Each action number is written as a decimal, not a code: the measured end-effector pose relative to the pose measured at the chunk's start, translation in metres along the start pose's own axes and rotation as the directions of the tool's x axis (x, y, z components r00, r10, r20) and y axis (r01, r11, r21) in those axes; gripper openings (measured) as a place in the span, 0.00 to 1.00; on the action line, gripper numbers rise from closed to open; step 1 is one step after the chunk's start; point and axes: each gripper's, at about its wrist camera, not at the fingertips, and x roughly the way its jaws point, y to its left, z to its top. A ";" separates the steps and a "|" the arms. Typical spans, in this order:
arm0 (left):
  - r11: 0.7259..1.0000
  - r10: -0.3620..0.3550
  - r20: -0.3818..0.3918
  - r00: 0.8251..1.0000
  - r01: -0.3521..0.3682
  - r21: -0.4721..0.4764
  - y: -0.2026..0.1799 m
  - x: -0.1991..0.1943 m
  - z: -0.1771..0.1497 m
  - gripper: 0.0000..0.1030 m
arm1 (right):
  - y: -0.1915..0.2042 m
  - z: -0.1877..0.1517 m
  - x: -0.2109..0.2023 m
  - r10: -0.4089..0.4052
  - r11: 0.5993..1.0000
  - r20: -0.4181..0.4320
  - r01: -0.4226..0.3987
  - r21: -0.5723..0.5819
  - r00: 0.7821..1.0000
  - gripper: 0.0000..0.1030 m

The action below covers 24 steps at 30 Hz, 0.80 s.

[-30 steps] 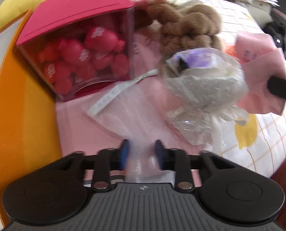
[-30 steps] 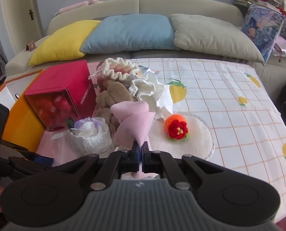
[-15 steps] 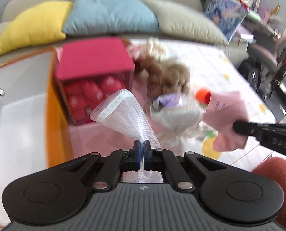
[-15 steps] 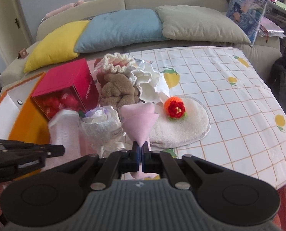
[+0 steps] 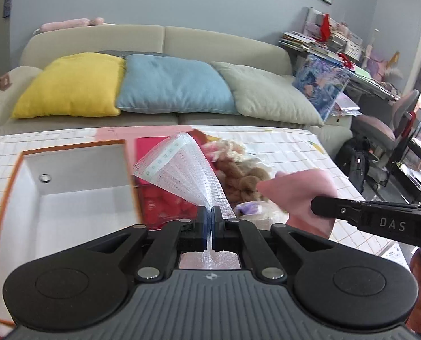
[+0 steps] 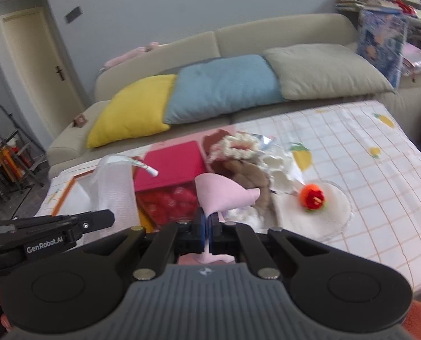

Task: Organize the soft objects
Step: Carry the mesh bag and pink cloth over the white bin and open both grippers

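Above the checked tablecloth (image 6: 366, 170) in front of the sofa (image 5: 165, 45), you hold both grippers raised with a soft piece in each. Your left gripper (image 5: 209, 228) is clamped on a white mesh cloth (image 5: 182, 170), whose free end fans upward and away from the pads, with a printed strip along its top edge. Your right gripper (image 6: 206, 228) is pinched tight on a pink cloth (image 6: 224, 192), which flares above the pads like a funnel. From the left wrist camera that pink cloth (image 5: 303, 195) hangs to the right, just beside the mesh.

Below the two cloths, the table carries a pile: a red box (image 6: 170, 167) with red balls behind its clear side, a brown plush toy (image 6: 247, 175), a cream crocheted piece (image 6: 235, 144), and a round white pad (image 6: 323, 212) bearing an orange crocheted flower (image 6: 312, 197). To the left of the red box sits an open white bin with an orange rim (image 5: 68, 181). Yellow (image 5: 71, 85), blue (image 5: 170, 85) and grey-green (image 5: 269, 90) cushions lean along the sofa.
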 end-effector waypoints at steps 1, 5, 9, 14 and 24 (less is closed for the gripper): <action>1.000 0.012 -0.002 1.000 -0.012 -0.001 0.003 -0.005 0.000 0.02 | 0.006 0.001 0.000 0.018 1.000 -0.002 -0.018 -0.003 1.000 0.00; 0.999 0.051 0.001 0.999 -0.051 -0.014 0.022 -0.021 0.003 0.02 | 0.034 0.006 0.006 0.105 0.994 -0.032 -0.105 -0.009 0.994 0.00; 0.994 0.098 -0.004 0.995 -0.098 -0.038 0.048 -0.029 0.003 0.02 | 0.068 0.008 0.017 0.170 0.983 -0.072 -0.174 -0.050 0.983 0.00; 0.983 0.140 -0.096 0.986 -0.149 -0.105 0.090 -0.022 -0.004 0.02 | 0.110 0.002 0.045 0.281 0.953 -0.186 -0.296 -0.058 0.942 0.00; 0.983 0.097 -0.328 0.940 -0.141 -0.114 0.138 0.024 -0.026 0.03 | 0.153 -0.022 0.126 0.177 0.946 -0.446 -0.277 -0.171 0.878 0.00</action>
